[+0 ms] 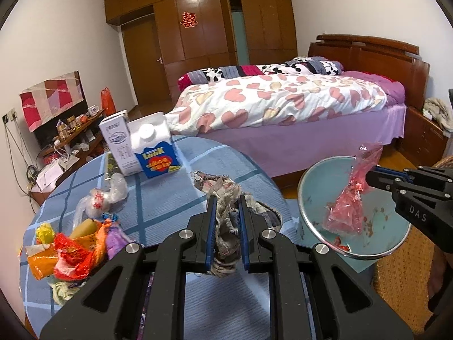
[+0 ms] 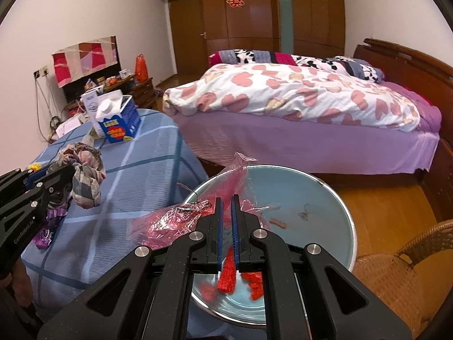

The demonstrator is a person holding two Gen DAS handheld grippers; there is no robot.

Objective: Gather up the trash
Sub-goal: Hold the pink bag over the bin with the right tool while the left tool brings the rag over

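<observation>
Right gripper [image 2: 227, 198] is clamped tight on a pink plastic bag [image 2: 181, 218], its blue pads pinching the crumpled film with hardly a gap; the bag hangs over the round pale-blue bin [image 2: 320, 195], which fills the lower middle of the right wrist view and sits at right centre of the left wrist view. Left gripper [image 1: 228, 201], bottom centre of its own view, is closed nearly as far on a wad of grey, frayed cloth scraps [image 1: 226, 189], held above the blue checked table [image 1: 158, 198]

By my reading the task is partly done: a few red scraps [image 2: 254, 283] and small crumbs already lie on the bin's floor, and two more pieces are in the grippers but not yet dropped. A good deal is left. At lower left of the left wrist view a heap of orange, red and yellow wrappers [image 1: 70, 249] lies on the table, with a knotted clear plastic bag [image 1: 104, 198] just beyond it. Two cartons [image 1: 138, 147] stand at the table's far edge, upper left of centre; whether they count as trash I cannot tell

The pink bag looks thin, translucent and printed, wrinkled all over; the cloth wad is knotted and threadbare
</observation>
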